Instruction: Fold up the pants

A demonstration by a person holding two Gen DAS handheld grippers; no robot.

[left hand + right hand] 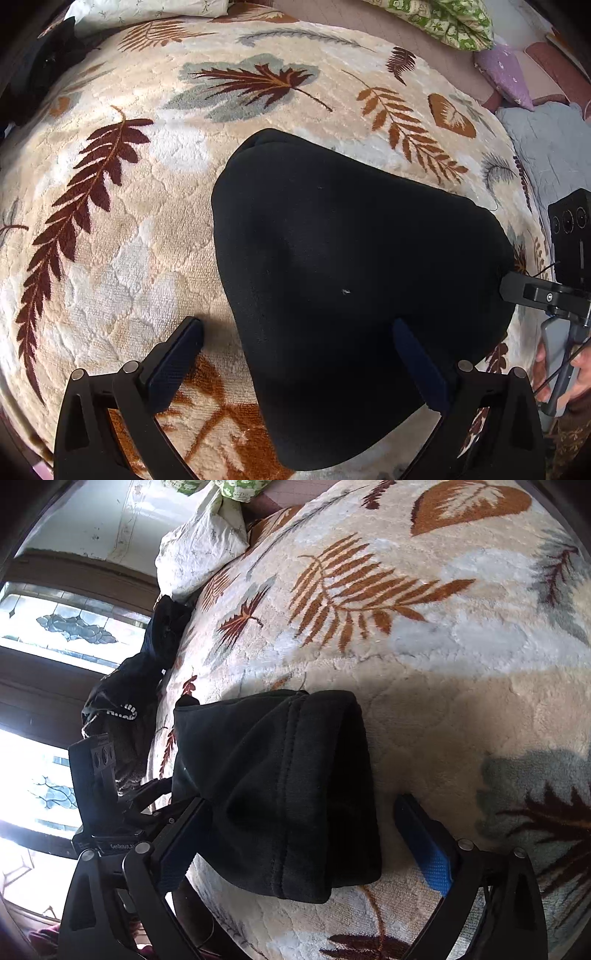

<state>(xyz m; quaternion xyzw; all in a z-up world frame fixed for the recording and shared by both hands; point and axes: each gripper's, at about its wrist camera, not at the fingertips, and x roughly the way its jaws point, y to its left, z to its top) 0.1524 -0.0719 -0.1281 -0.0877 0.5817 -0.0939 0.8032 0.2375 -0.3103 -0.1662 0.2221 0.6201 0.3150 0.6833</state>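
The black pants (351, 277) lie folded into a compact bundle on a cream blanket with leaf prints (147, 184). My left gripper (297, 363) hangs open above the bundle's near edge. One finger (177, 362) is over the blanket and the other (417, 365) over the black cloth, and neither grips anything. In the right wrist view the folded pants (280, 794) show a stitched seam, and they sit between the wide-open jaws of my right gripper (303, 843). Its blue-padded finger (424, 845) stands clear of the cloth. The right gripper (546, 295) also shows at the bundle's right corner.
A heap of other dark clothes (147, 657) lies at the blanket's edge beside a white pillow (199, 550). A green patterned pillow (443, 22), a purple cushion (506, 74) and grey cloth (546, 147) lie beyond the blanket. A person's hand (569, 369) holds the right gripper's handle.
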